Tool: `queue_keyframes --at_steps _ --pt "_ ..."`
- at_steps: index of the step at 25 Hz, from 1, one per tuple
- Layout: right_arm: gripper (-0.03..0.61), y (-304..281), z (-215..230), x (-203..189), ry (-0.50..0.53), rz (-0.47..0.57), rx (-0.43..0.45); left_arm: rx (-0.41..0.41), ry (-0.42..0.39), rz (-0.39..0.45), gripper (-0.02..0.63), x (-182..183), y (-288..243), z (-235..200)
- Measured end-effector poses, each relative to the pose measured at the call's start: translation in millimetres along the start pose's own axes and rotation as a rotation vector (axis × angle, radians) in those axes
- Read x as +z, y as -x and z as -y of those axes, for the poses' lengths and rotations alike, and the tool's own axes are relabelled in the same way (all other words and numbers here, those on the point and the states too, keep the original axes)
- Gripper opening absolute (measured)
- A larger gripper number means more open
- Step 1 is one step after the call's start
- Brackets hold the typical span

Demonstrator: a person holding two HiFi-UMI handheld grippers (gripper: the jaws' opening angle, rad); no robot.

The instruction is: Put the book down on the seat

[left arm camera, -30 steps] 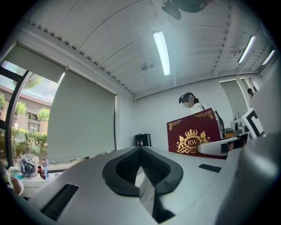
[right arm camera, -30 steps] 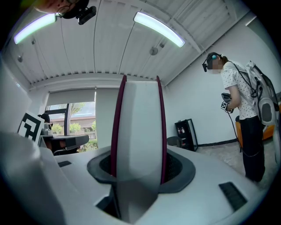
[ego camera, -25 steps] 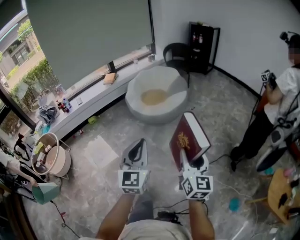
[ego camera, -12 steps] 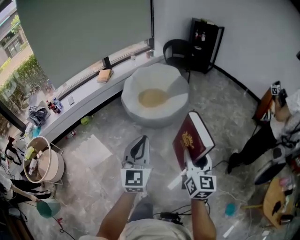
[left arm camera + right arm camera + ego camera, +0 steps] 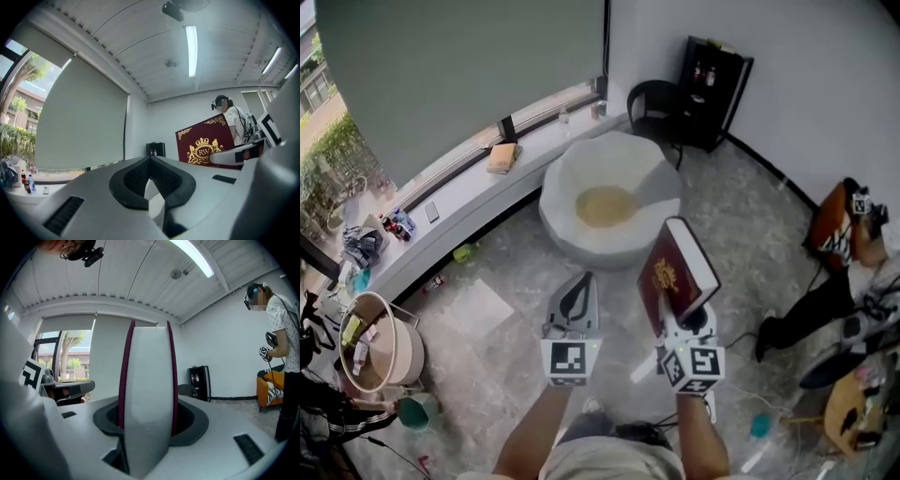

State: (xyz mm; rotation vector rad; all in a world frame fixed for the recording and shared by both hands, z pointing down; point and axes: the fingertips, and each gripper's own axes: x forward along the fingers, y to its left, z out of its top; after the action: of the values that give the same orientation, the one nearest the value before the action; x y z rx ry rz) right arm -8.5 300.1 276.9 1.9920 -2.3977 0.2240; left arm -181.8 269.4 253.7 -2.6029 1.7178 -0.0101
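gripping the red book [image 5: 677, 274] upright, the right gripper [image 5: 679, 323] clamps its lower edge; left gripper [image 5: 575, 298] clenched, empty; white seat [image 5: 558, 192] ahead.

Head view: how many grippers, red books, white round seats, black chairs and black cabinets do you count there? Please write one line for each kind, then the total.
gripper: 2, the left gripper and the right gripper
red book: 1
white round seat: 1
black chair: 1
black cabinet: 1
Total: 6
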Motion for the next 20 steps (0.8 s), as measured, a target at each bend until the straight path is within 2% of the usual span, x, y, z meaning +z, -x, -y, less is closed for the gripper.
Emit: queue_keyframes --at_steps 10,20 --pt "0.219 -51 27 5 -0.019 0.019 -0.021 -0.036 -0.012 0.017 0.006 1 -60 -2" --pt "0.219 -137 116 14 -0.057 0.017 -0.005 -0.032 -0.035 0.029 0.006 1 -180 34"
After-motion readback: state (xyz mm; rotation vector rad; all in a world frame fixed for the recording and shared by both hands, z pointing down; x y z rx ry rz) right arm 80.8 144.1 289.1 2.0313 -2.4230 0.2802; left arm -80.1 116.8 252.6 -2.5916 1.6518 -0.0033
